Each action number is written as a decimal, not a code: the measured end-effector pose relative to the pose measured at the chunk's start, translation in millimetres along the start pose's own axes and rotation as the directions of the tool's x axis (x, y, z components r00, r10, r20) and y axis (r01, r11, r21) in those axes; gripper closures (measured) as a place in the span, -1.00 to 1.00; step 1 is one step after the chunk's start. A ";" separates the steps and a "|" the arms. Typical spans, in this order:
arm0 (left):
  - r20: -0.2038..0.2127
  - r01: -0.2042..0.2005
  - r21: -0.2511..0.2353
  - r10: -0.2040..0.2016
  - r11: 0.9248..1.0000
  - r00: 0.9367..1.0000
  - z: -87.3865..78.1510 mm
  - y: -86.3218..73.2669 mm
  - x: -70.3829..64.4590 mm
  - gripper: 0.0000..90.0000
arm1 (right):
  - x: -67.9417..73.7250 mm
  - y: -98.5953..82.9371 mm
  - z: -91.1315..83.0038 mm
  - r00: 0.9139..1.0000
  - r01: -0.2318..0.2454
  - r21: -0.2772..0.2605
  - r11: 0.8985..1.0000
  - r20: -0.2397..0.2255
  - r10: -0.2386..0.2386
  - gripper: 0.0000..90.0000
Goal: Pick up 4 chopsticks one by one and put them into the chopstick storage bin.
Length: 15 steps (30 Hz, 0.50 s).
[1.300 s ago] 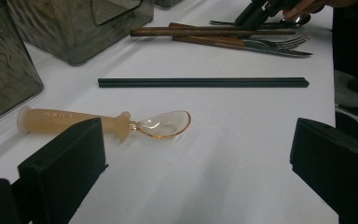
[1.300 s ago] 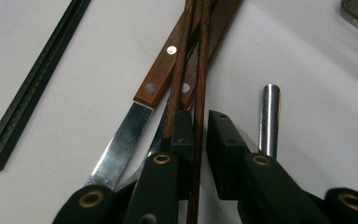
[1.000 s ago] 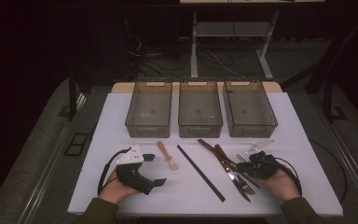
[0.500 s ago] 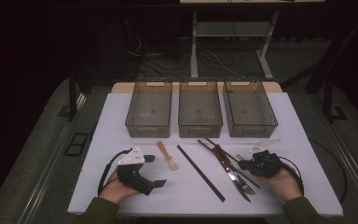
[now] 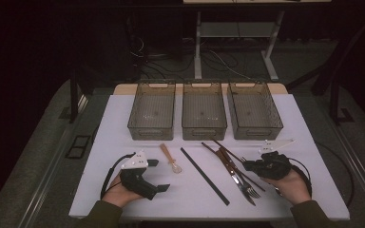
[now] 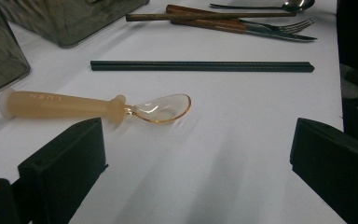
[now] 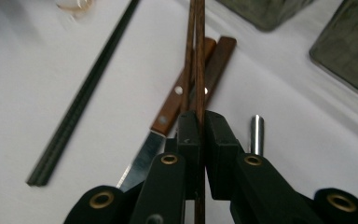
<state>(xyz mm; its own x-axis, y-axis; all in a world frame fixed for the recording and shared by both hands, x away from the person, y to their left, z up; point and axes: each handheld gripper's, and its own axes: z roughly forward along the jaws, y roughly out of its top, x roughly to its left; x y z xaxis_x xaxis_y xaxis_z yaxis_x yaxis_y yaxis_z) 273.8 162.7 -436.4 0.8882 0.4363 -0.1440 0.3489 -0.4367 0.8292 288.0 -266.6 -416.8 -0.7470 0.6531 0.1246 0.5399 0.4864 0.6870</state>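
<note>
1. Three bins stand in a row at the counter's far side; all look empty.
2. Right gripper: jaws clamped on brown chopsticks, which cross the wood-handled knife; in the high view this gripper sits near the right edge.
3. Left gripper: jaws apart, holding nothing, over bare counter near the front edge.
4. Open room lies between the spoon and the black chopsticks.
5. The left gripper view resolves the spoon's clear bowl and the fork; the right gripper view shows a metal handle beside the jaws.
</note>
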 end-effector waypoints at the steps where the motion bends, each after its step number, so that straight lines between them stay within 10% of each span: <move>1: -0.001 -0.001 0.001 0.001 1.000 1.000 0.1 0.0 -0.2 -0.95 | 0.6 1.3 -1.1 1.000 -0.004 -0.008 1.000 -0.006 0.004 0.89; 15: 0.001 0.005 -0.009 -0.005 1.000 1.000 -0.2 1.2 -0.8 -0.95 | 5.2 23.0 0.9 0.999 -0.031 -0.064 0.997 -0.032 0.029 0.89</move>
<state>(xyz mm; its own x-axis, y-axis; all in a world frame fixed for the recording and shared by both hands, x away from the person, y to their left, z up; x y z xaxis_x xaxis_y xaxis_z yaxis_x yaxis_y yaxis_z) 273.4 162.0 -435.2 0.8865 0.4382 -0.1488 0.3510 -0.4271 0.8333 296.8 -251.4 -401.0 -0.7429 0.6481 0.1675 0.5370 0.4277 0.7271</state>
